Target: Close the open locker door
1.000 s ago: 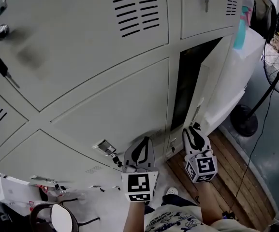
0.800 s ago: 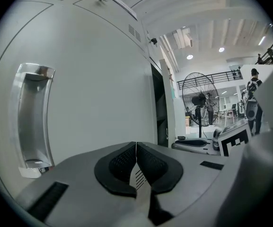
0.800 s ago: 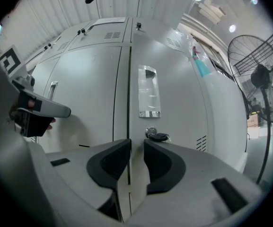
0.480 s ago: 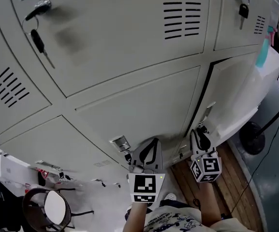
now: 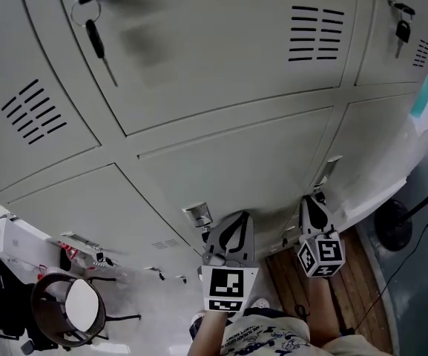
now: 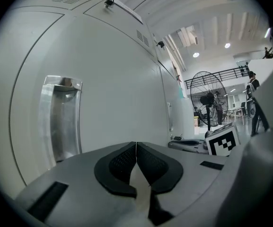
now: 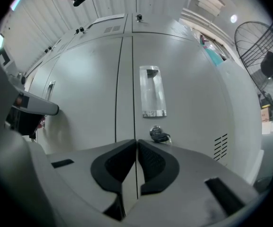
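Observation:
The grey locker door [image 5: 380, 143] at the lower right lies flush with its neighbours, with no dark gap at its edge. My right gripper [image 5: 312, 198] points at it just below the recessed handle [image 5: 331, 166]; its jaws have just been closing and now stand shut with nothing between them. In the right gripper view [image 7: 137, 145] the door [image 7: 188, 93] fills the frame, with its handle [image 7: 153, 91] and a key in the lock [image 7: 160, 135]. My left gripper [image 5: 231, 219] is shut and empty, close to the neighbouring door's handle [image 6: 60, 119]. The left gripper's pads meet [image 6: 136, 149].
A standing fan [image 6: 207, 100] is to the right, its base [image 5: 393, 225] on the floor beside wooden planks [image 5: 354, 288]. A round stool [image 5: 69, 310] stands at the lower left. A key [image 5: 99, 43] hangs from an upper locker. A person [image 6: 252, 86] stands far off.
The door has swung from ajar, with a dark opening, to flush with the lockers. My right gripper followed it and its jaws closed. The view has shifted rightward along the lockers.

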Demonstrator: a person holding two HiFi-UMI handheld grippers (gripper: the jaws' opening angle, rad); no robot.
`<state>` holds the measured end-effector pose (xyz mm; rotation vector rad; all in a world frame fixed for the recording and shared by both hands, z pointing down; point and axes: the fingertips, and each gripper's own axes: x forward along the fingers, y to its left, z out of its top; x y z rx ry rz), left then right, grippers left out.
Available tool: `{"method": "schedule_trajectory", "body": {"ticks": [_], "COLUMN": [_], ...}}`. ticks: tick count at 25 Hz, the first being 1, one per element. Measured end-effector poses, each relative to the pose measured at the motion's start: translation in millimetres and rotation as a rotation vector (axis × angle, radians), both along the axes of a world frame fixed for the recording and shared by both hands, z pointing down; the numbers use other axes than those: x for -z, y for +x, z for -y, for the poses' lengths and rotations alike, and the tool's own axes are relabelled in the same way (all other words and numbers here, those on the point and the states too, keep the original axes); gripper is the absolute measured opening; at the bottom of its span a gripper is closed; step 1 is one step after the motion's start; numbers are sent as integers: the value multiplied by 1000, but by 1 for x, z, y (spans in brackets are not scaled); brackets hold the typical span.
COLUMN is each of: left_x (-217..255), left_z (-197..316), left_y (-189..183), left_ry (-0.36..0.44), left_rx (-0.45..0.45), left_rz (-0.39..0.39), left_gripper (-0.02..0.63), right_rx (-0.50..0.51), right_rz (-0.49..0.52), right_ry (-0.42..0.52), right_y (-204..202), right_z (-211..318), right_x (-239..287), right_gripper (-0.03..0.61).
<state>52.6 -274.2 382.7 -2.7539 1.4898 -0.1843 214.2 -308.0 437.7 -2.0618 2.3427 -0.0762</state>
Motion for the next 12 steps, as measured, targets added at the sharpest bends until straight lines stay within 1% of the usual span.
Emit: {"method": "schedule_trajectory", "body": {"ticks": [2, 12], "left_x": [1, -3], "left_z": [0, -1], "left_y": [1, 10], "left_ry": [1, -1], "left_rx": [-1, -6], "left_rz": [-2, 2], "left_gripper": [8, 8], "right_rx": [6, 37], "right_rz": [-4, 9], "right_ry": [1, 13], "right_y": [-2, -6], "right_z": [1, -5], "right_x": [0, 4], "right_gripper": [-3, -5]}}
